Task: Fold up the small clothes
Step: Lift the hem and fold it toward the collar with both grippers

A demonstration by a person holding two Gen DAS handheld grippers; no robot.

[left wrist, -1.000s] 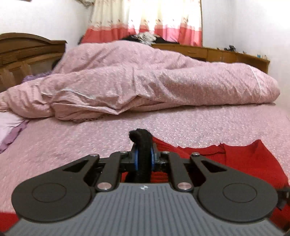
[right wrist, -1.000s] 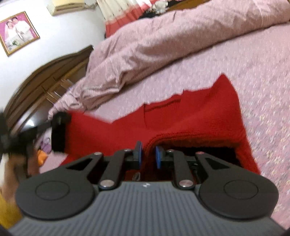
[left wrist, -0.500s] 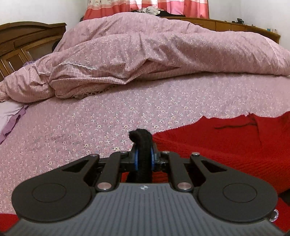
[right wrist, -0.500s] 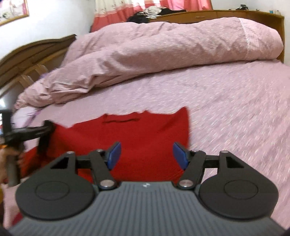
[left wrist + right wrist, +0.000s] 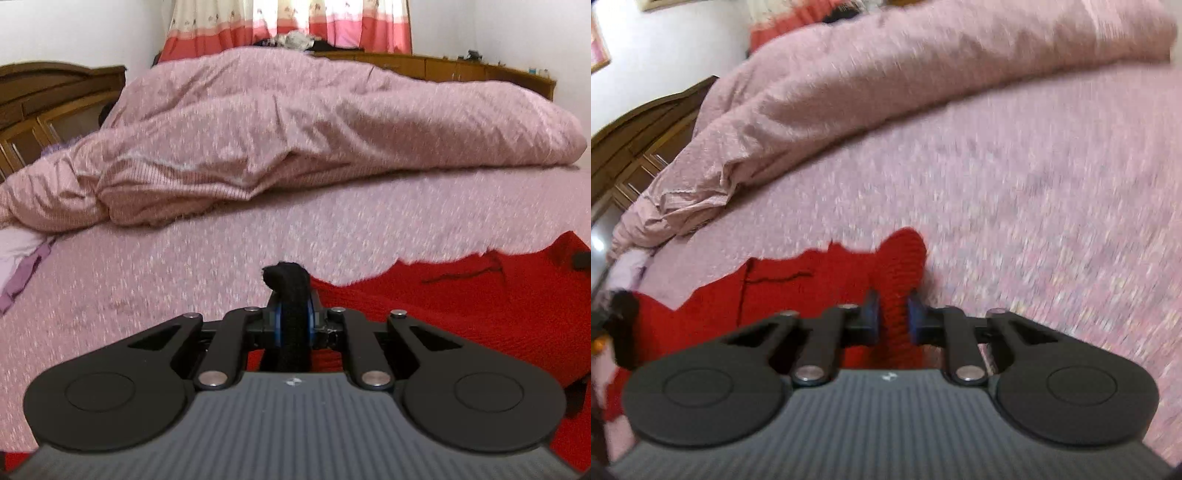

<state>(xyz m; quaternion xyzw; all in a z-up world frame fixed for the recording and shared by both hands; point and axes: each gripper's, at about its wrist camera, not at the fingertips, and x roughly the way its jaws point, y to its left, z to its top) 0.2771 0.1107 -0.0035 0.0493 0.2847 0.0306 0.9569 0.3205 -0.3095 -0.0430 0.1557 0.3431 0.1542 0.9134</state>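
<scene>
A red knitted garment [image 5: 461, 306] with a black trim [image 5: 286, 280] lies spread on the pink flowered bed sheet [image 5: 184, 266]. My left gripper [image 5: 291, 317] is shut on the black trim at the garment's left end, with the trim sticking up between the pads. In the right wrist view the garment [image 5: 812, 284] stretches away to the left. My right gripper [image 5: 892, 314] is at its right corner, its jaws closing with a bunched red fold [image 5: 901, 258] pinched between the blue pads. The left gripper [image 5: 620, 325] shows blurred at the far left edge there.
A heaped pink quilt [image 5: 295, 129] fills the far half of the bed. A wooden headboard [image 5: 55, 96] stands at the left, a wooden sideboard [image 5: 443, 70] and curtains behind. A purple cloth [image 5: 22, 273] lies at the left edge.
My right gripper let go of a red fold, opened wide, swung to the garment's right corner and closed on it. My left gripper kept its hold on the trim and dipped a little.
</scene>
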